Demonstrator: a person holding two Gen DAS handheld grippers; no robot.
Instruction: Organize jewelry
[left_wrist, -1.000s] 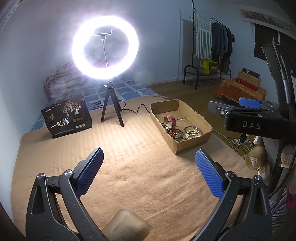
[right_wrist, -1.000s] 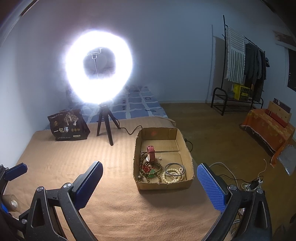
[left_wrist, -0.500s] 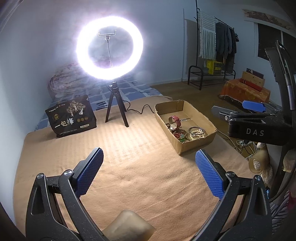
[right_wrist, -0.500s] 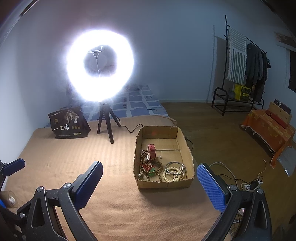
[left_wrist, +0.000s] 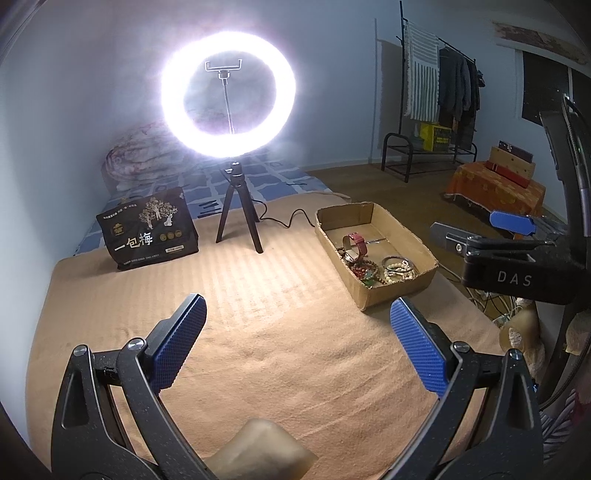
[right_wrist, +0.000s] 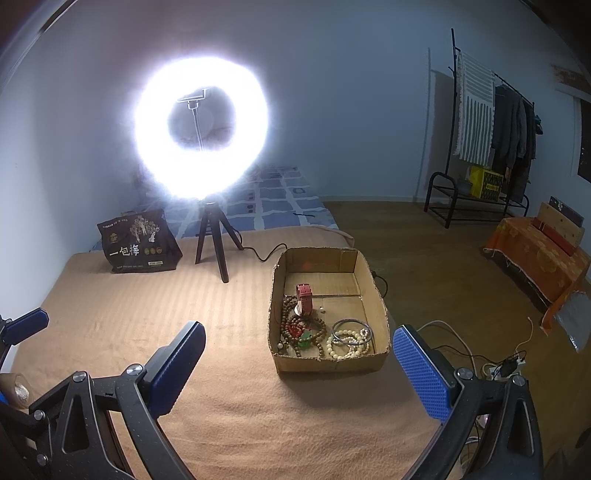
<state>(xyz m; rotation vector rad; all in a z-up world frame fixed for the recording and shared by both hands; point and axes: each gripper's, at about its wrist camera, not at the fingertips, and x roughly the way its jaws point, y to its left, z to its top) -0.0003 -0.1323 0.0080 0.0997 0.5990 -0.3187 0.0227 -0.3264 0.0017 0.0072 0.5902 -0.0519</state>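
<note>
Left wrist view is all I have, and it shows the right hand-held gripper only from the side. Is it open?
Observer: Yes; the right wrist view shows the right hand-held gripper wide open, nothing between its pads.
Operator: What is ahead of it?
Observer: The cardboard box, straight ahead, not touched.
Operator: What lies in its near right corner?
Observer: A silver bangle overlapping a white bead bracelet.

A: Where's the jewelry?
B: All in the open cardboard box (right_wrist: 364, 280). A red watch (right_wrist: 304, 300) stands on edge mid-box.
A: And the beads?
B: Brown bead strands (right_wrist: 291, 330) lie tangled at seven o'clock of the watch; cream bead bracelets (right_wrist: 345, 345) and thin metal bangles (right_wrist: 351, 326) lie at five o'clock, by the near wall.
</note>
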